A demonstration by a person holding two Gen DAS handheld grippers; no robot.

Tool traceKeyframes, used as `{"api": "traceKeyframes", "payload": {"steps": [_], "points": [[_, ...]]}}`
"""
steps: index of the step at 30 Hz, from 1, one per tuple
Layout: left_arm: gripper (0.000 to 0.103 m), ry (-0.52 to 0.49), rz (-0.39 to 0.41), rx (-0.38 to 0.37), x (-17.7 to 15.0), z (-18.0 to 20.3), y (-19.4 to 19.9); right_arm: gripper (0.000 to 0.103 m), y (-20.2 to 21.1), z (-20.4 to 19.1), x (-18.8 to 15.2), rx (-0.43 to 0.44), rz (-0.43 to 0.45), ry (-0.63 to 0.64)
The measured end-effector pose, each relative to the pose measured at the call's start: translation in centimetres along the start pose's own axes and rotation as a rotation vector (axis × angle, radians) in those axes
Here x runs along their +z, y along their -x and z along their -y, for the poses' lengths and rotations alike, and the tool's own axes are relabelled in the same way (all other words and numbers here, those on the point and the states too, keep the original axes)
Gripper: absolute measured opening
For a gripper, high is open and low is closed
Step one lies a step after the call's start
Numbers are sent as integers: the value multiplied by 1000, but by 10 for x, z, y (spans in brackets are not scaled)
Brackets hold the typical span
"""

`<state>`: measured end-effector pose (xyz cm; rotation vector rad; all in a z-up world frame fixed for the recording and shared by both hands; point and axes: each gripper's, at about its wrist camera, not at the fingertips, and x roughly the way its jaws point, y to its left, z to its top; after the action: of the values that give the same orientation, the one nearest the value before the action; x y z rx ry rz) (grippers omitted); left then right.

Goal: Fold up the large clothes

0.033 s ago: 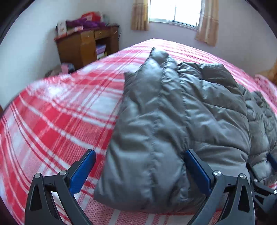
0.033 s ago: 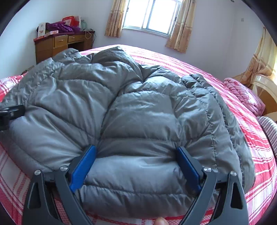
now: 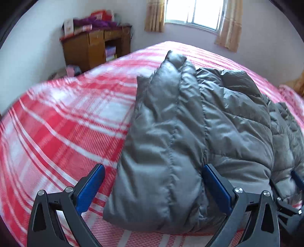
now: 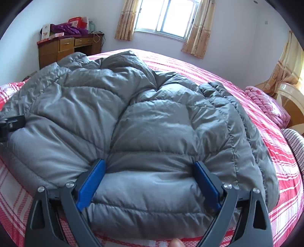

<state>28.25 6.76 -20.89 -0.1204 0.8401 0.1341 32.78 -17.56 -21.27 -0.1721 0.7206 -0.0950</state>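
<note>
The right tool (image 4: 149, 182) had its jaws opening, its blue pads (image 4: 91, 185) spread wide to either side of the near edge of the grey puffer jacket (image 4: 152, 121); a thick fold of the padding lay between them, and the pads stood at its sides without squeezing it. A fingertip (image 4: 176, 243) showed at the bottom edge of that view. The left tool (image 3: 153, 188) was spread wide as well: its right pad sat against the jacket's (image 3: 190, 133) near corner, while its left pad (image 3: 90, 188) hung over the bare bedcover, apart from the cloth. The right tool (image 3: 292, 199) showed at the right edge of the left wrist view, just beside the left one.

The jacket lay bunched and partly folded on the bed (image 4: 275, 152), which wore a red and white checked cover (image 3: 57, 133). A pink blanket (image 4: 266, 104) sat at the bed's far right side. Beyond the bed stood a wooden desk (image 4: 57, 49) piled with purple cloth and boxes, and a window (image 4: 167, 17) with beige curtains (image 4: 197, 30).
</note>
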Motion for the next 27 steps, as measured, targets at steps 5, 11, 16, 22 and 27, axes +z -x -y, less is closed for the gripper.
{"api": "traceKeyframes", "payload": {"steps": [5,11,16,22,27], "points": [[102,0,-1,-9,-1,8,-10,95,1,1,-4,-2,13,-6],[84,-11,4,-70,4,14,-13,95,1,-2,-9,-11,22,-3],[22,-108,23,-164,8,30,3,95,2,-4,-10,-19,23,1],[11,-119,71,-226,26,19,44,96,8,0,-6,28,3,-18],[10,-159,102,-221,16,13,82,96,11,-19,-9,2,0,20]]}}
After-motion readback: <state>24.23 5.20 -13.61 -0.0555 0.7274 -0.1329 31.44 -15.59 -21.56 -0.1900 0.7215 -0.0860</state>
